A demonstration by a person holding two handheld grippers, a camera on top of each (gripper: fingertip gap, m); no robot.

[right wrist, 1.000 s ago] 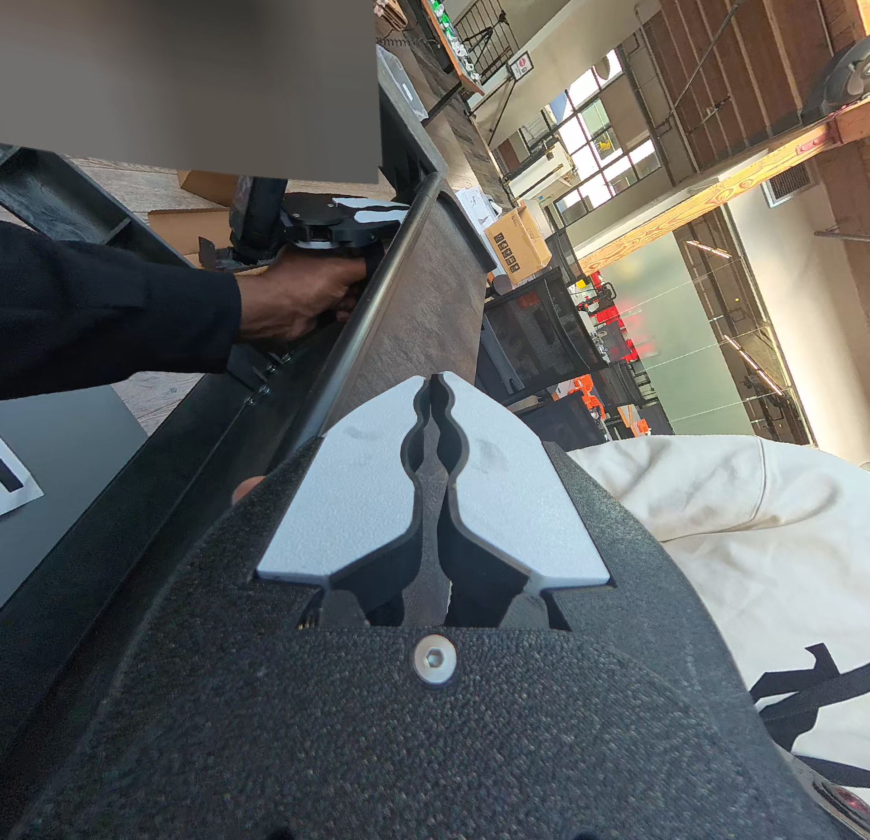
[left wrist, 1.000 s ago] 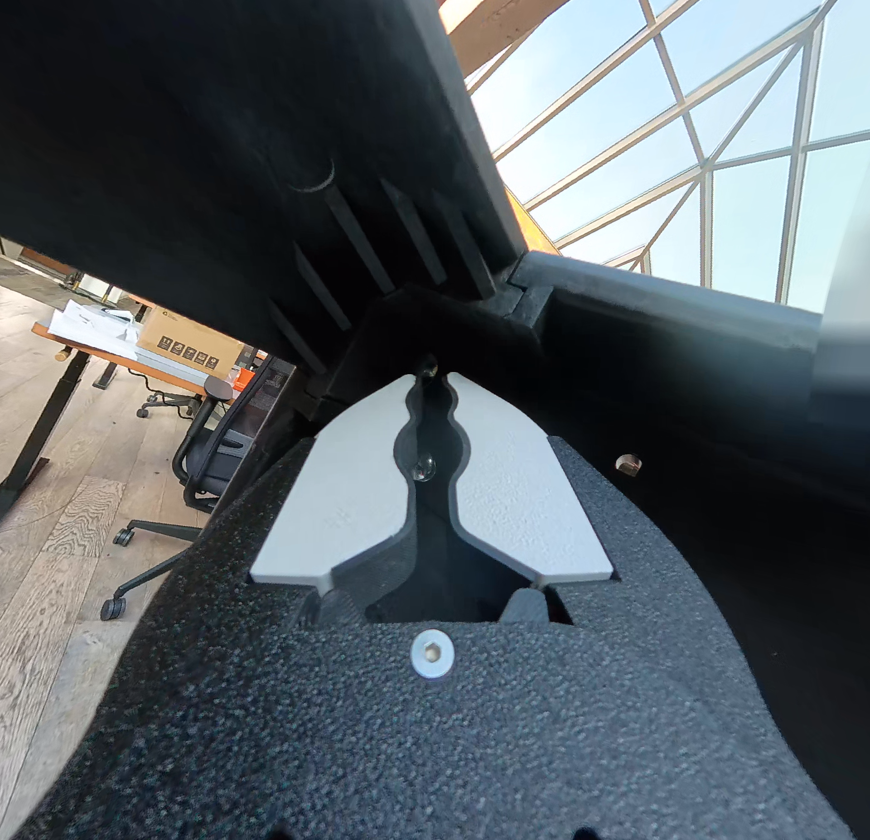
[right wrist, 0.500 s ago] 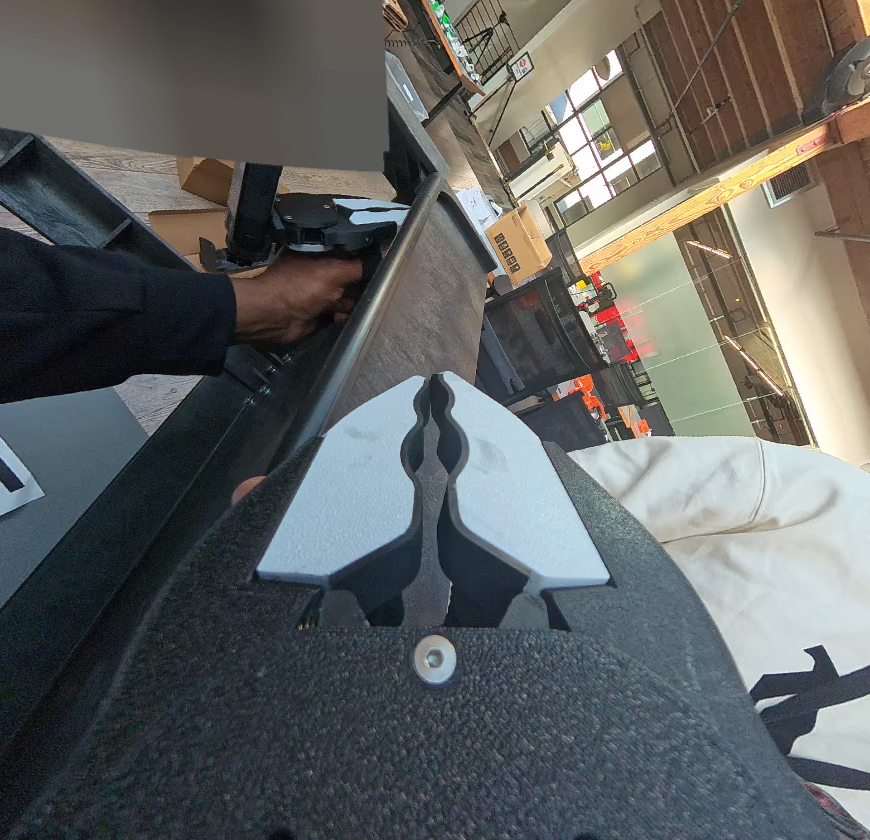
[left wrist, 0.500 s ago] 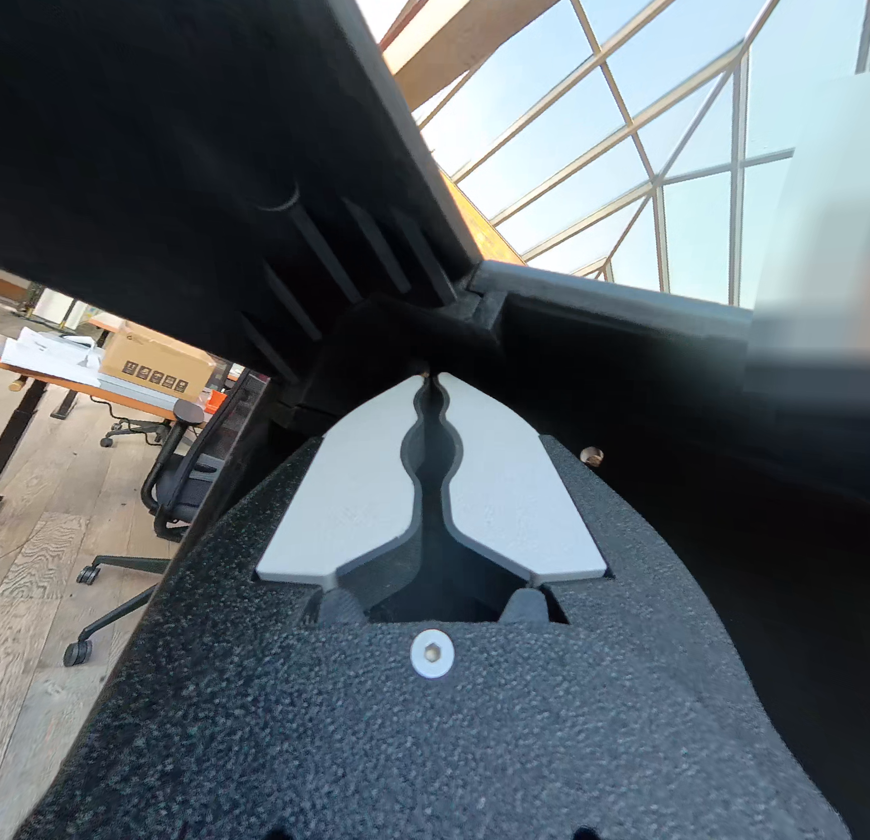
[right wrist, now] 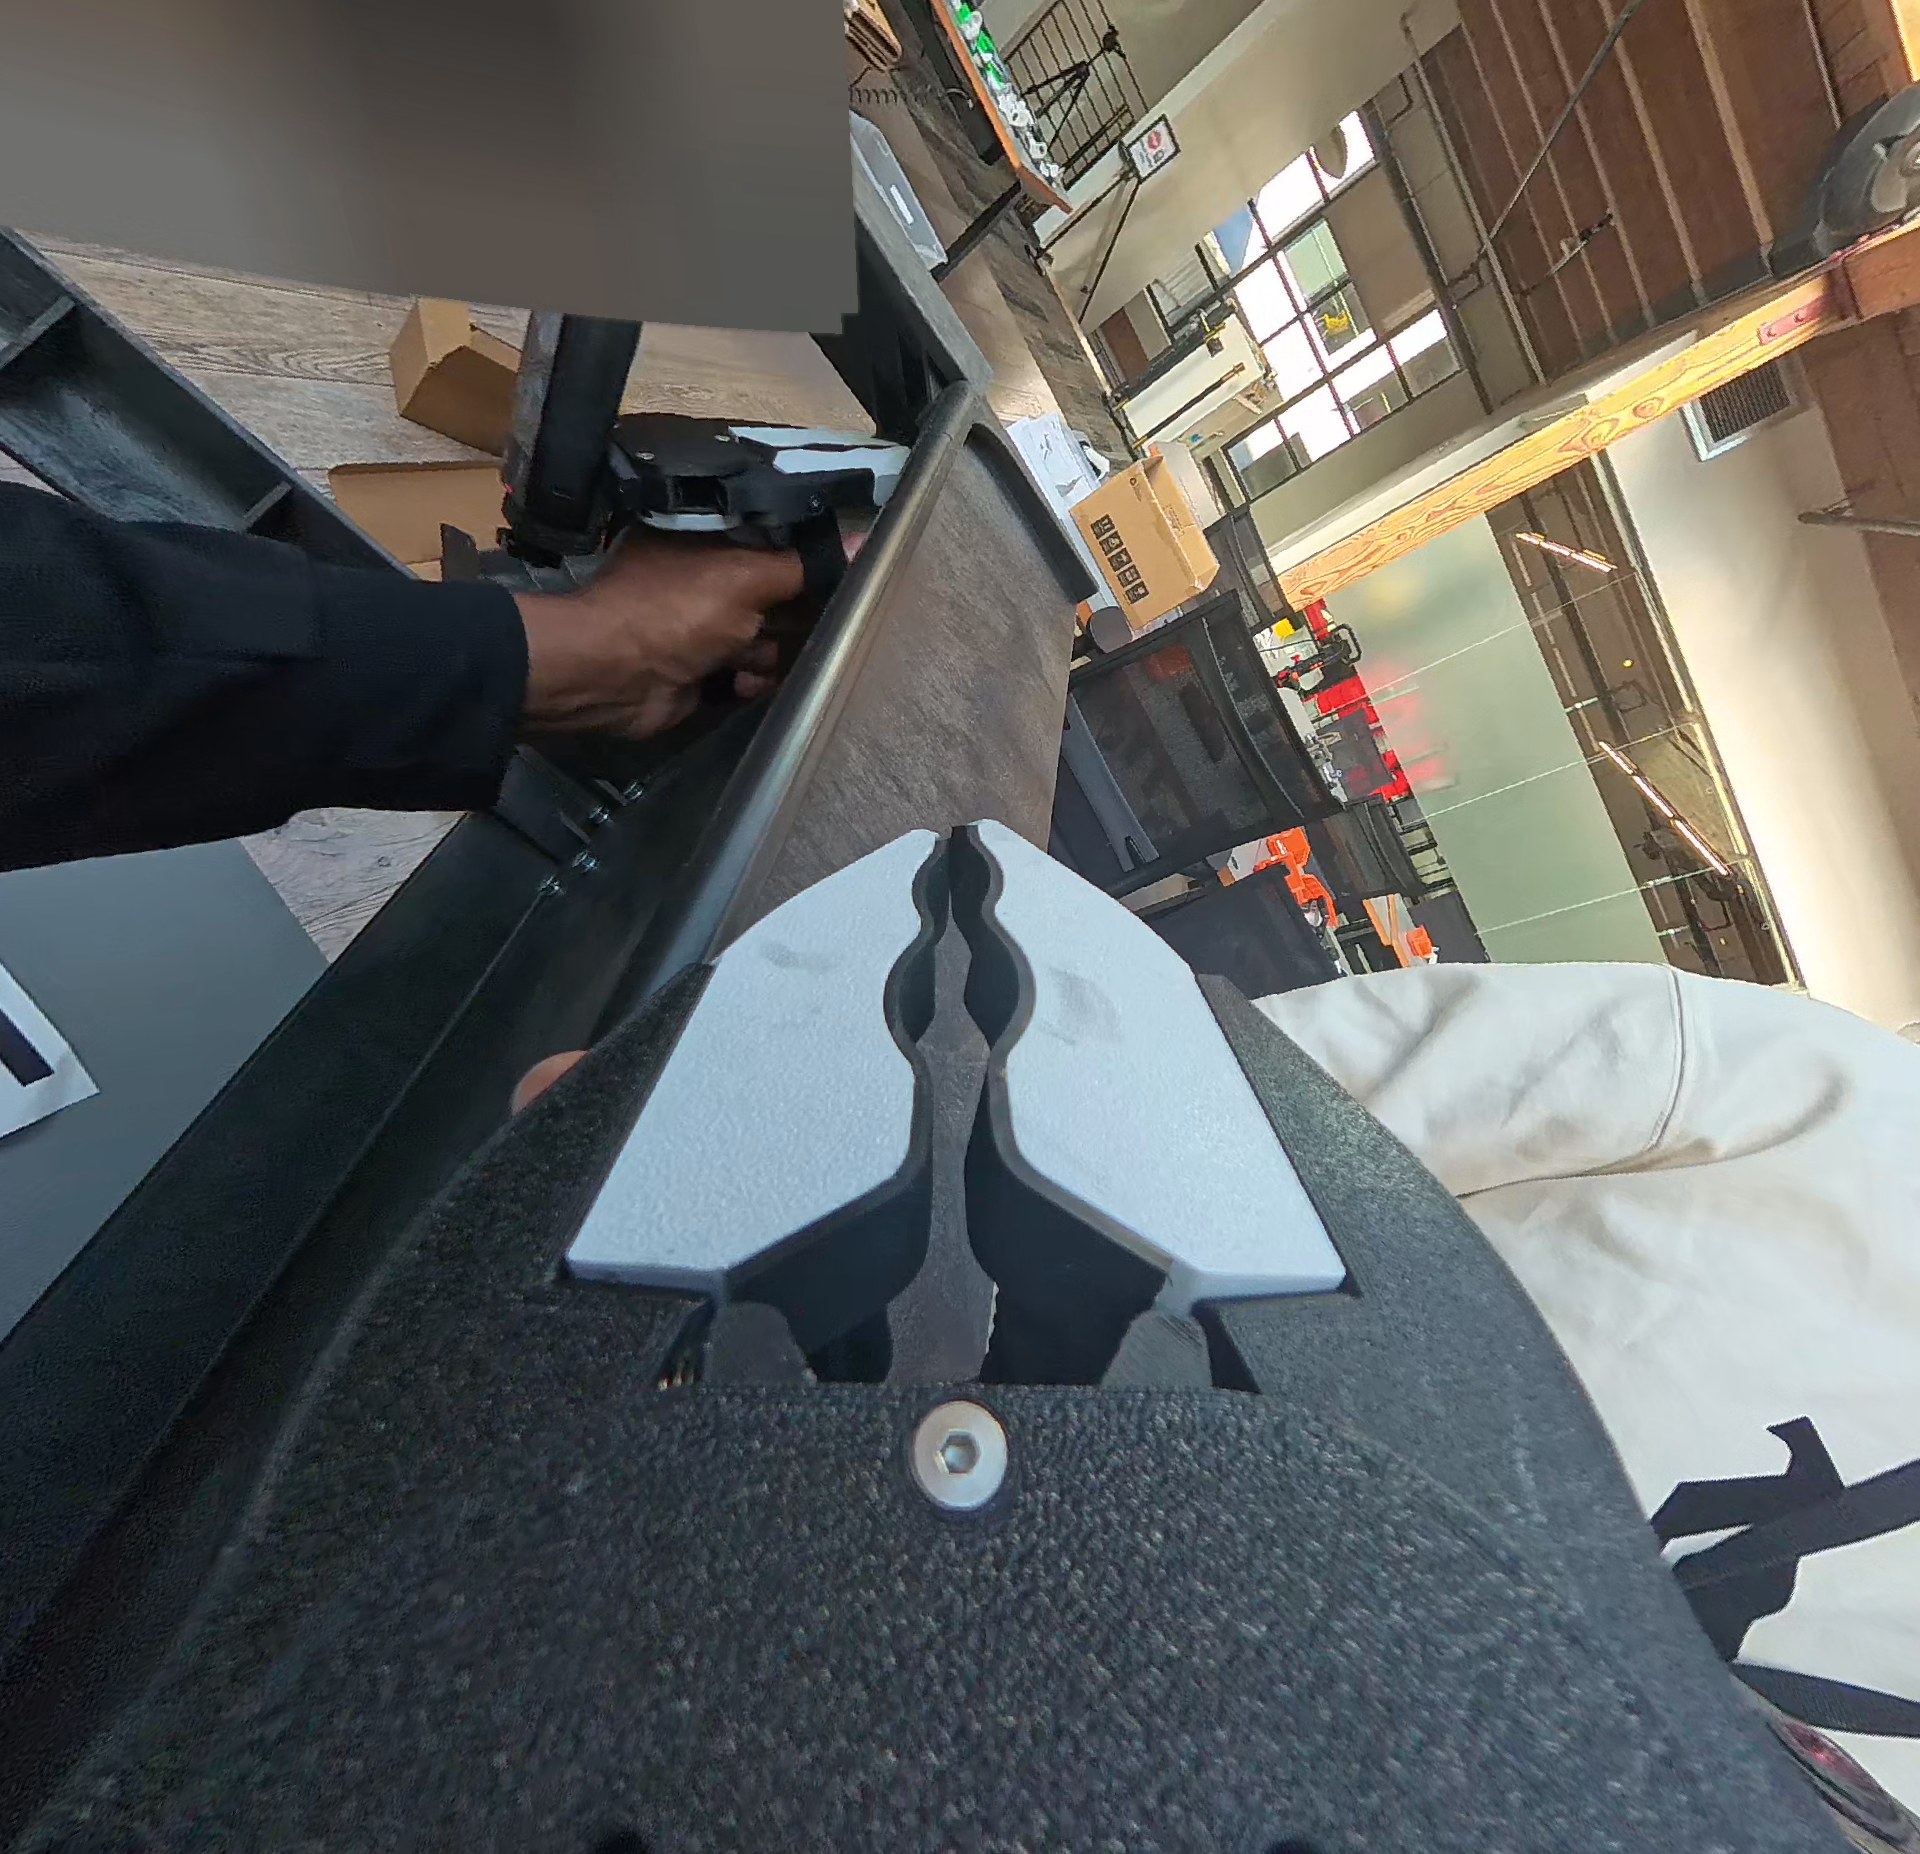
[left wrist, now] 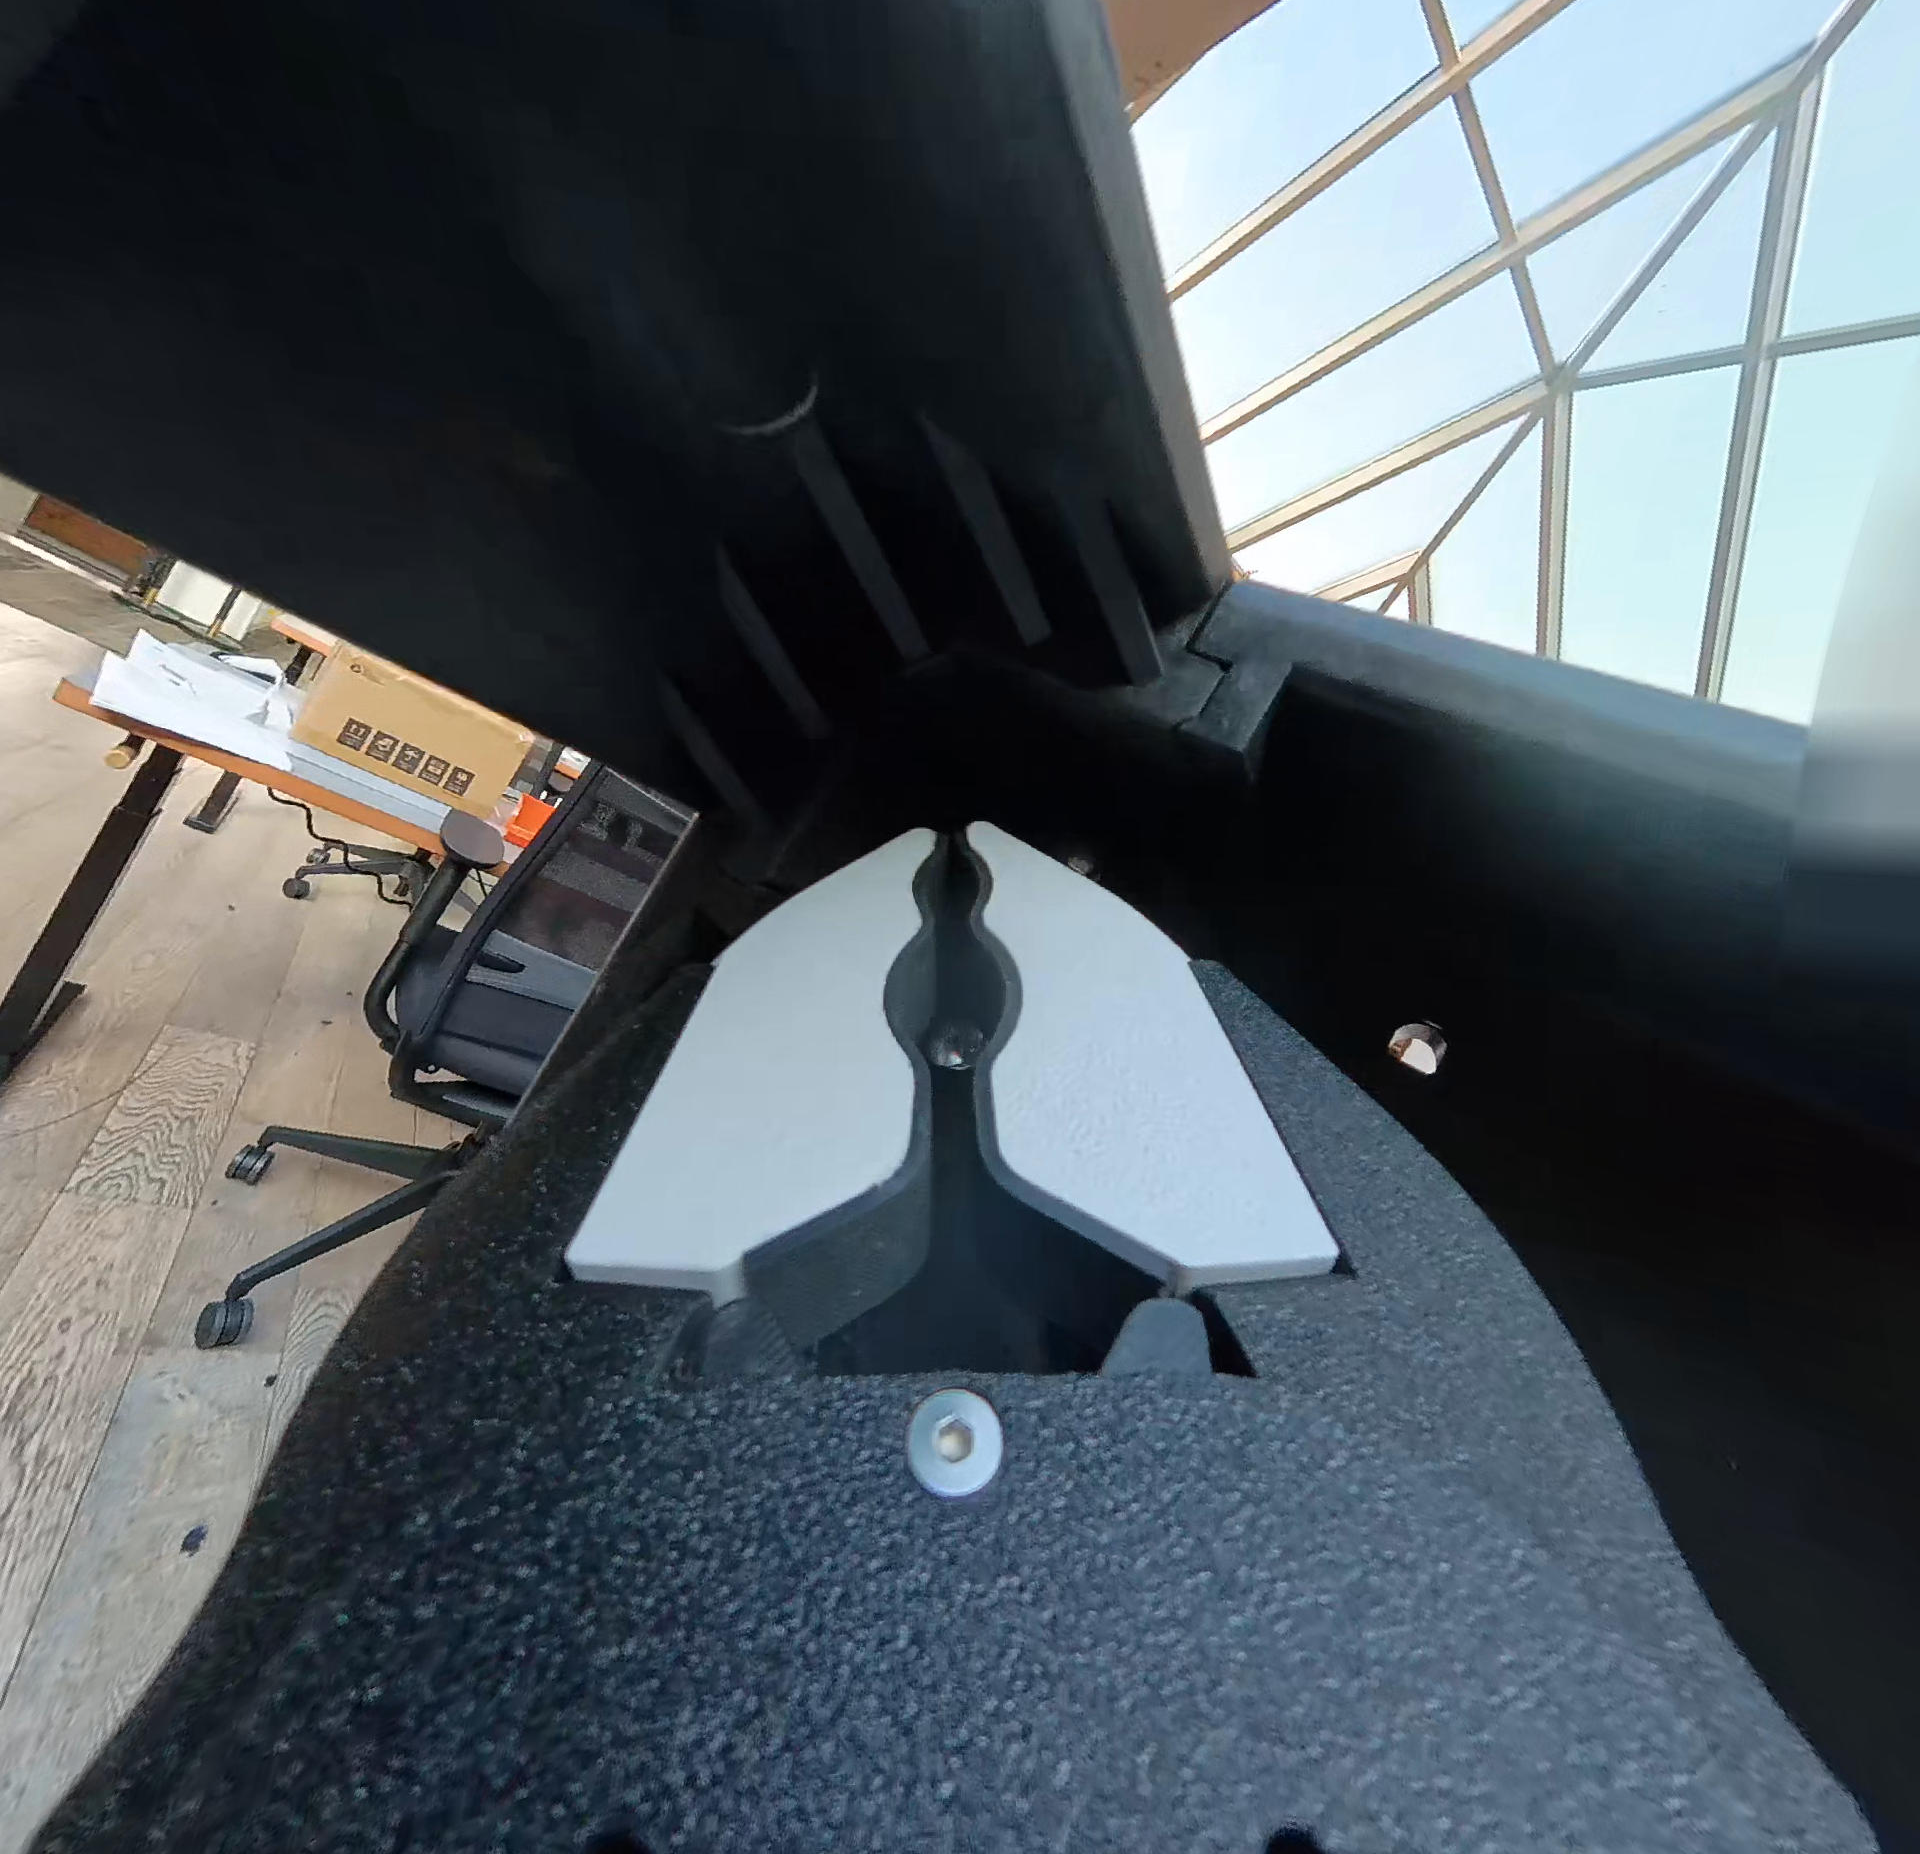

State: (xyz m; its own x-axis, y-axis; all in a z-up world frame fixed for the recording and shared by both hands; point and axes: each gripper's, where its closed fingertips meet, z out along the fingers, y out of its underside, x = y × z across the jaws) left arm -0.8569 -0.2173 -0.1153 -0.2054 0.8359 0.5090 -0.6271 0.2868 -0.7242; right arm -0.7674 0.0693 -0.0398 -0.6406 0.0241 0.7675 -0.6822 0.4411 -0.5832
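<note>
Panel [right wrist: 935, 661]: dark, metal-edged, tilted | right gripper [right wrist: 958, 848]: clamping its edge

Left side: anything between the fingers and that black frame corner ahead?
Nothing visible does. The left gripper has its tips close to the black frame corner, under the ribbed panel. A small shiny metal piece shows between the fingers; whether it is gripped is unclear.

Box [left wrist: 410, 729] on desk [left wrist: 208, 750] left, chair [left wrist: 468, 983] before it; skylight [left wrist: 1558, 298] upper right, w/ panel [left wrist: 520, 298] between.
</note>
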